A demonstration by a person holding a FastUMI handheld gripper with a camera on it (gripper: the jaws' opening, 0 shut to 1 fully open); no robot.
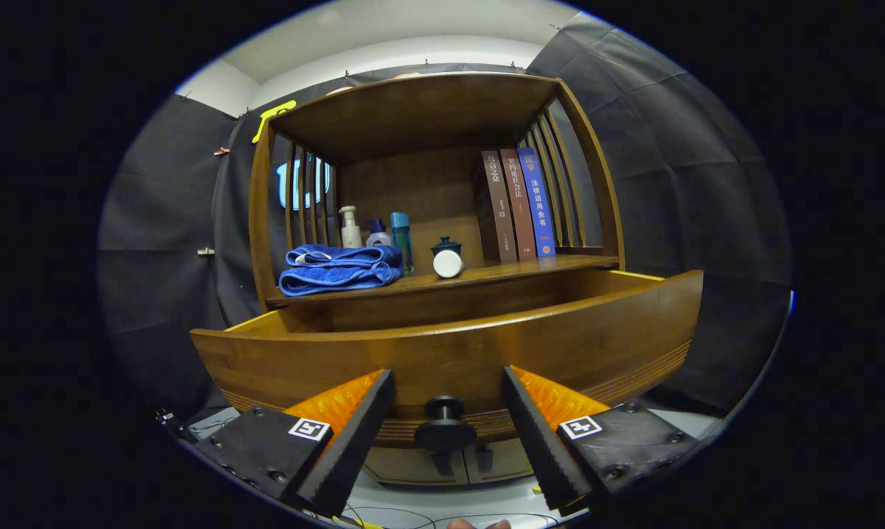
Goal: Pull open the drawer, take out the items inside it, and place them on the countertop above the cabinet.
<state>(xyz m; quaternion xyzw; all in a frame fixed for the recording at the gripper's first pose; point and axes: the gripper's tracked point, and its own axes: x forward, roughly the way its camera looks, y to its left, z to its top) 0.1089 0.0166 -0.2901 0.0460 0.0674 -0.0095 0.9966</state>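
We see the fingers (448,430) spread apart, with the dark round knob (444,426) of the drawer (457,345) sitting in the gap between them; neither finger touches it. Each finger carries a small square black-and-white marker near its base. The drawer stands pulled out toward us from the wooden cabinet (427,117), its curved front just ahead of the fingers. We cannot tell what lies inside it, since the front panel hides the interior.

Above the drawer is the worktop (501,273), the open shelf level of the cabinet. On its left side a folded blue towel (339,268) lies flat. Behind the towel stand a white pump bottle (349,228), a short bottle with a dark blue cap (377,234) and a tall light blue bottle (401,239); their labels are too small for us to read. Near the middle a small dark lidded jar (446,246) stands behind a white round thing (448,264) touching or almost touching it. To the right three books (515,206) stand upright against the slatted side, two brown and one blue, with writing on the spines that we cannot make out reliably.
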